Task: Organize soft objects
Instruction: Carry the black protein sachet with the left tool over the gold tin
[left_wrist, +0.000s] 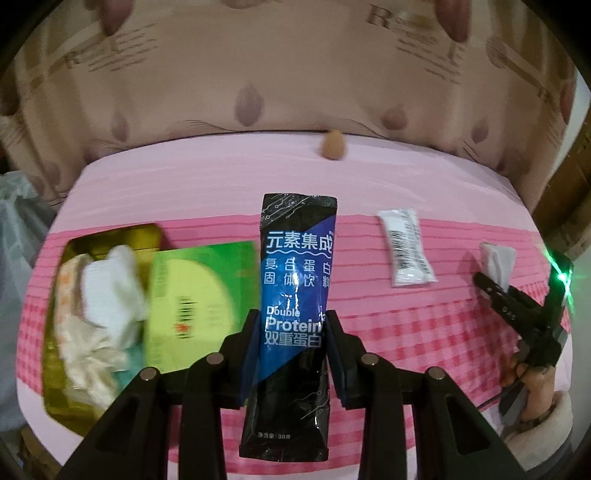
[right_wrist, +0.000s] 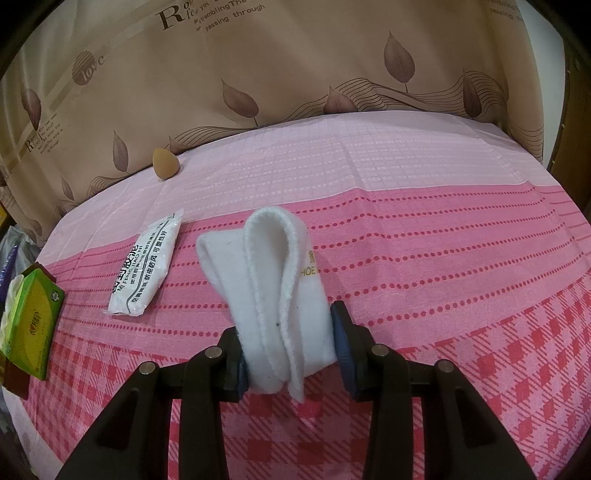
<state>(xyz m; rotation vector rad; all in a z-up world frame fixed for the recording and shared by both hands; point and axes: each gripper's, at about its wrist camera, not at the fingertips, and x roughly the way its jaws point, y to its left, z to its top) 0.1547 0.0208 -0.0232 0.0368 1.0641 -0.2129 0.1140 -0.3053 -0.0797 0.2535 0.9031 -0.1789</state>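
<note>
Protein sachet (left_wrist: 295, 295) clamped upright btwn left hand-held gripper (left_wrist: 291, 332) pads, above table.

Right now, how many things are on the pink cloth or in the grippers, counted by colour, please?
White: 2, the folded cloth and the white packet
Blue and black: 1, the protein sachet
Green: 1, the tissue box
Brown: 1, the sponge
Gold: 1, the filled tray
Total: 6

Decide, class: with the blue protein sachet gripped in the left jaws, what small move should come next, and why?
Probably carry the protein sachet left toward the gold box that already holds soft white items, then lower it. The left gripper is clamped on it above the cloth, and the box lies just left of the green packet.
</note>
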